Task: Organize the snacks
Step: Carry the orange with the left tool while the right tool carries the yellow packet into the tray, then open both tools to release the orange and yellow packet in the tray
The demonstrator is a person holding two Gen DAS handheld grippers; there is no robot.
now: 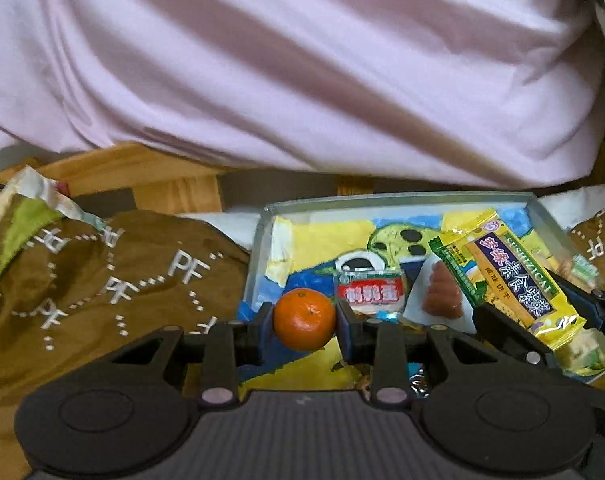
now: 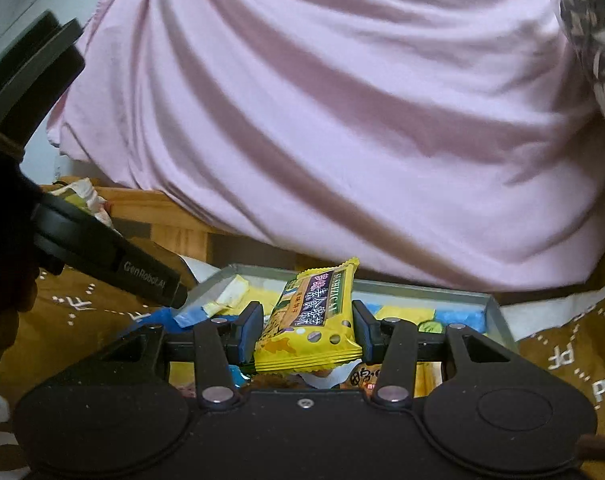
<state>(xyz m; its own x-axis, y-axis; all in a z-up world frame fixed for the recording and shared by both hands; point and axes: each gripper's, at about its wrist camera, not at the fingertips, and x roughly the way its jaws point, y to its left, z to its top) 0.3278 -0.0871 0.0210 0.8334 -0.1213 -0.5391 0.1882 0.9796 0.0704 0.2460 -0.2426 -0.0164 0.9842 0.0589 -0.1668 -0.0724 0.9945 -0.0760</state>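
My left gripper point(image 1: 304, 320) is shut on a small orange mandarin point(image 1: 304, 319) and holds it over the near left part of a grey tray point(image 1: 258, 240) lined with a blue and yellow picture. My right gripper point(image 2: 307, 330) is shut on a yellow cracker packet point(image 2: 312, 320) with green and purple print, held over the tray point(image 2: 498, 316). The packet point(image 1: 510, 276) and the right gripper's fingers point(image 1: 498, 324) also show at the right of the left wrist view. A small red and white packet point(image 1: 369, 292) and a white packet with a brown shape point(image 1: 438, 292) lie in the tray.
A brown cloth with white lettering point(image 1: 102, 280) covers the table around the tray. A person in a pink shirt point(image 1: 302, 72) stands close behind it. A wooden frame point(image 1: 170, 184) lies beyond the cloth. More wrapped snacks point(image 2: 362, 378) lie under my right gripper.
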